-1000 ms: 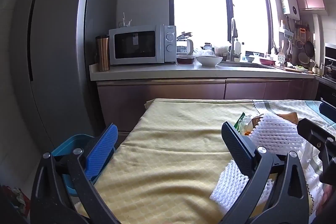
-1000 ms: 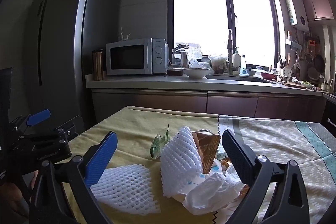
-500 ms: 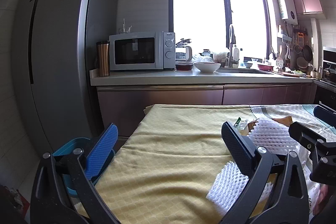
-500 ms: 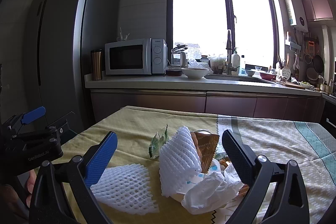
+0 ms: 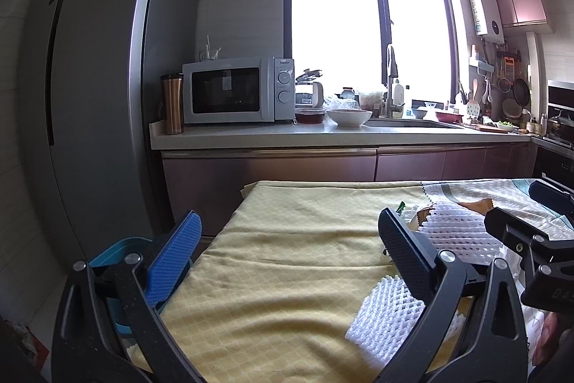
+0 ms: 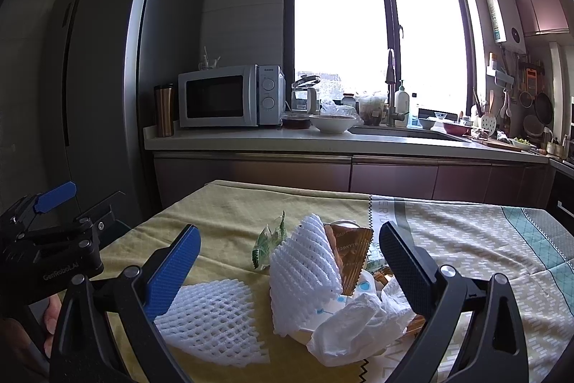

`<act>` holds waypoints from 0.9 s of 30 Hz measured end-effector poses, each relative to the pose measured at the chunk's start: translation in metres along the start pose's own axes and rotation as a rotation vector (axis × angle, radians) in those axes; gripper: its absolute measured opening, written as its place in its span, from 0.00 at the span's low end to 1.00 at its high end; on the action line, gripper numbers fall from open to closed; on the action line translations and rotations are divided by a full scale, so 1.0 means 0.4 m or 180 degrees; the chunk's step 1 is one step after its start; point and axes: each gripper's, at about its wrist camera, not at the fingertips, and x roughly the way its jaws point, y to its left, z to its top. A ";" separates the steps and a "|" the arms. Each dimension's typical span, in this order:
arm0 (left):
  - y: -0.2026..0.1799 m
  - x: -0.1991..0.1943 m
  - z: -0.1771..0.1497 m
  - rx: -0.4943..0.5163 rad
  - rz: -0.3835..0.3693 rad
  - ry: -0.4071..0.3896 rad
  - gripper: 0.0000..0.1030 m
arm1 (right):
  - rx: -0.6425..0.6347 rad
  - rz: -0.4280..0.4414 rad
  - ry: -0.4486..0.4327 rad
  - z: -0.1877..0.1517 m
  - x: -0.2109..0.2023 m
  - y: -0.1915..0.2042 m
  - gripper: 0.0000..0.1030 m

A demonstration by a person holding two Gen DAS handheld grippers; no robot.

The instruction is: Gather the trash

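We see the trash heaped on the cloth-covered table [image 6: 229, 203], near its front edge and about where the yellow cloth meets the patterned grey and teal one. An upright white foam net [image 6: 305, 271] stands tallest in the heap, tilted and leaning against a brown foil wrapper [image 6: 353, 252] just behind it. A crumpled white tissue [image 6: 358, 329] lies in front of the net, touching it, and a green and white wrapper [image 6: 269, 241] sits just beside the heap on the side toward the table's left edge. Apart from the heap, a flat white foam net [image 6: 219, 318] lies on the yellow cloth near the front edge.

Our right gripper [image 6: 288, 261] hangs above the heap with its tongs spread wide, one on either side of the upright net and touching nothing. Our left gripper [image 5: 288, 246] is over the bare yellow cloth near the table's left edge, tongs likewise spread and empty; the flat net lies just behind its right finger in the left wrist view.

Beyond the left edge, low down, we see a blue bin [image 5: 118, 248]. Behind the table runs a counter [image 6: 323, 142] with a microwave [image 6: 229, 96], a metal tumbler [image 6: 164, 110] and a white bowl [image 6: 332, 123], next to a tall grey fridge [image 6: 118, 78].
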 end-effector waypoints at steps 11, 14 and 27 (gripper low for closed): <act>-0.003 0.000 -0.003 0.0004 -0.0006 -0.0014 0.95 | 0.0024 0.0022 0.0009 -0.006 -0.003 -0.013 0.94; -0.001 0.003 -0.005 -0.0001 -0.0012 -0.0011 0.95 | 0.0026 0.0028 0.0012 -0.005 -0.004 -0.015 0.94; -0.002 -0.001 -0.007 -0.0024 -0.0003 -0.0022 0.95 | 0.0016 0.0028 0.0015 -0.003 -0.006 -0.016 0.94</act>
